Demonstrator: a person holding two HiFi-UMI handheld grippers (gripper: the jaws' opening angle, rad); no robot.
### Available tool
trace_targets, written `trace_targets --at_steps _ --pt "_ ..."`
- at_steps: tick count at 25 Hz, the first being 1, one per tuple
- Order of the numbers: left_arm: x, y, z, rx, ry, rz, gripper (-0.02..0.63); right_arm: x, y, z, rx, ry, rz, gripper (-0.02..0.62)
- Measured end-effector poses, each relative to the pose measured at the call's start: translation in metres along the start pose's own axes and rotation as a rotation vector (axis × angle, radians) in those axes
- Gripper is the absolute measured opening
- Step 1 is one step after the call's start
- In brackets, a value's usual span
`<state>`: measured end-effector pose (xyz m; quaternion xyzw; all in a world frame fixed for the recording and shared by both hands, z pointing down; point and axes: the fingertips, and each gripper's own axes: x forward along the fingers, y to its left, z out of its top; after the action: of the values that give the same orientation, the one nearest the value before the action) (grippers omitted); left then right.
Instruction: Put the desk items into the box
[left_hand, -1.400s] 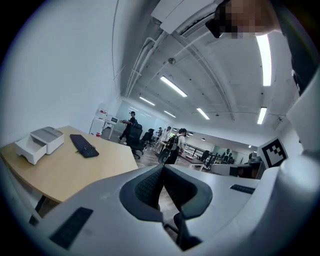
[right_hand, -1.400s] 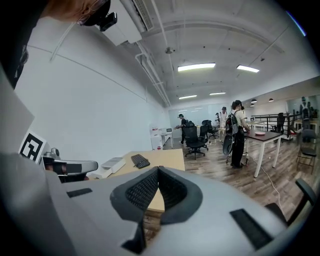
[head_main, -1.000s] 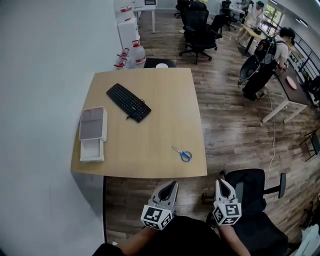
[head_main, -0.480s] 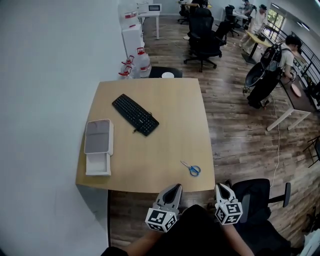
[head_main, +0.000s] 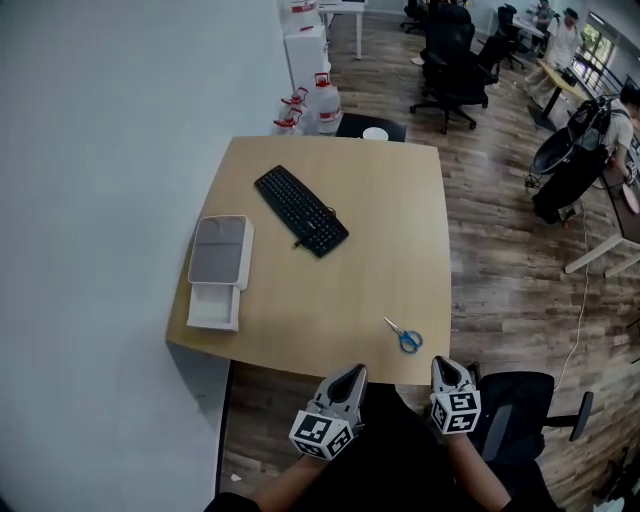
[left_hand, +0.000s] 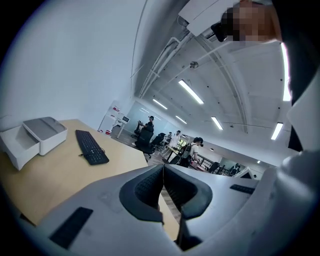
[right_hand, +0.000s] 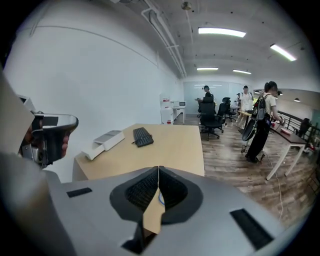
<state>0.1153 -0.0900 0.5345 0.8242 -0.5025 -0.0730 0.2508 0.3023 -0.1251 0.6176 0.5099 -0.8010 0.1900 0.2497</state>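
Note:
On the wooden desk (head_main: 400, 230) lie a black keyboard (head_main: 301, 210), blue-handled scissors (head_main: 404, 335) near the front edge, and a white box (head_main: 220, 270) at the left, its grey lid slid back over an open tray. Both grippers hang below the desk's front edge, apart from every item. My left gripper (head_main: 352, 372) is shut and empty; its view shows the keyboard (left_hand: 91, 147) and box (left_hand: 35, 137) ahead. My right gripper (head_main: 444, 364) is shut and empty just below the scissors; keyboard (right_hand: 143, 136) and box (right_hand: 104, 141) lie beyond its jaws.
A white wall runs along the desk's left side. A black office chair (head_main: 520, 400) stands at the lower right on the wood floor. Water bottles (head_main: 318, 100) and more black chairs (head_main: 455, 70) stand behind the desk; people are at the far right.
The head view has shifted, so the desk now sits further right and closer. Both grippers stay shut below the front edge, now nearer the scissors. Nothing on the desk has moved.

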Motion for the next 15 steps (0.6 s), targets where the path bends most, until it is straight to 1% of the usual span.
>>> trace_targets --at_steps 3,5,6,8,9,11,13,15 --pt "0.021 0.008 0.011 0.021 -0.007 0.003 0.015 0.033 -0.016 -0.005 -0.019 0.037 0.030 0.061" --pt "0.031 0.012 0.012 0.044 0.026 0.017 0.015 0.052 -0.015 -0.016 -0.032 0.088 0.072 0.061" --pt "0.036 0.014 0.010 0.049 0.048 0.023 0.015 0.061 -0.012 -0.026 -0.039 0.126 0.109 0.070" --pt "0.049 0.016 0.005 0.048 0.087 0.037 0.015 0.079 -0.005 -0.047 -0.056 0.215 0.195 0.153" --pt "0.056 0.017 0.003 0.044 0.101 0.043 0.015 0.087 -0.004 -0.058 -0.072 0.254 0.229 0.155" --pt "0.068 0.019 0.000 0.040 0.122 0.053 0.015 0.104 -0.005 -0.077 -0.130 0.317 0.267 0.164" --pt "0.075 0.023 -0.004 0.041 0.141 0.067 0.015 0.121 -0.008 -0.097 -0.196 0.369 0.284 0.179" --pt "0.079 0.029 -0.010 0.040 0.167 0.088 0.015 0.137 -0.011 -0.115 -0.237 0.416 0.299 0.195"
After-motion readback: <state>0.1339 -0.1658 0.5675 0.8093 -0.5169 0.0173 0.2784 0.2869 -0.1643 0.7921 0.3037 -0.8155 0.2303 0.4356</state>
